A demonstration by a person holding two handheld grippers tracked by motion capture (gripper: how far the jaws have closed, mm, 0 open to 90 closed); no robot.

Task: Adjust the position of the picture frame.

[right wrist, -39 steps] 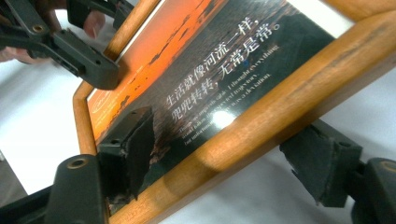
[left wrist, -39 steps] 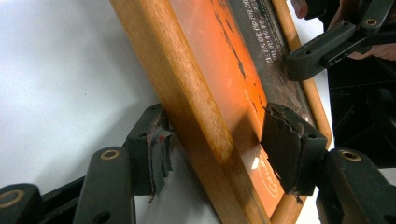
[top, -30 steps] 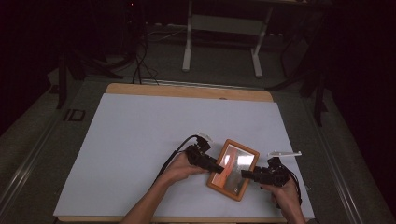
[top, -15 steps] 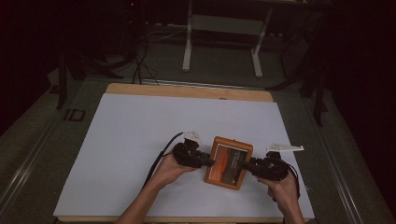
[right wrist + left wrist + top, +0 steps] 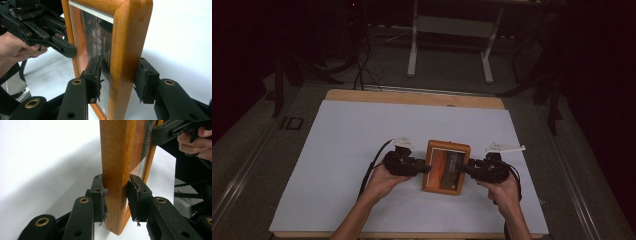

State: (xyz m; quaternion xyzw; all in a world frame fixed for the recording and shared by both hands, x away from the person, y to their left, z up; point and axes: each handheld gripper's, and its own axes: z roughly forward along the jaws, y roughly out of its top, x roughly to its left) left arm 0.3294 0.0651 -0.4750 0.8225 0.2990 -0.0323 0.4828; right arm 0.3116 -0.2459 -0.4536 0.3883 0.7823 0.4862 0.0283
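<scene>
The lettering on the wooden frame [image 5: 446, 166] between the two tongs is too small to be read from the high view. In the left gripper view, the frame [image 5: 117, 170] is cut off by the top edge above the left tongs [image 5: 116, 195]. In the right gripper view, its glass (partly glared) is masked beside the right tongs [image 5: 120, 80].

Open white table cover [image 5: 362, 150] on every side, blocked only between both grippers by the wooden picture frame [image 5: 446, 167].
</scene>
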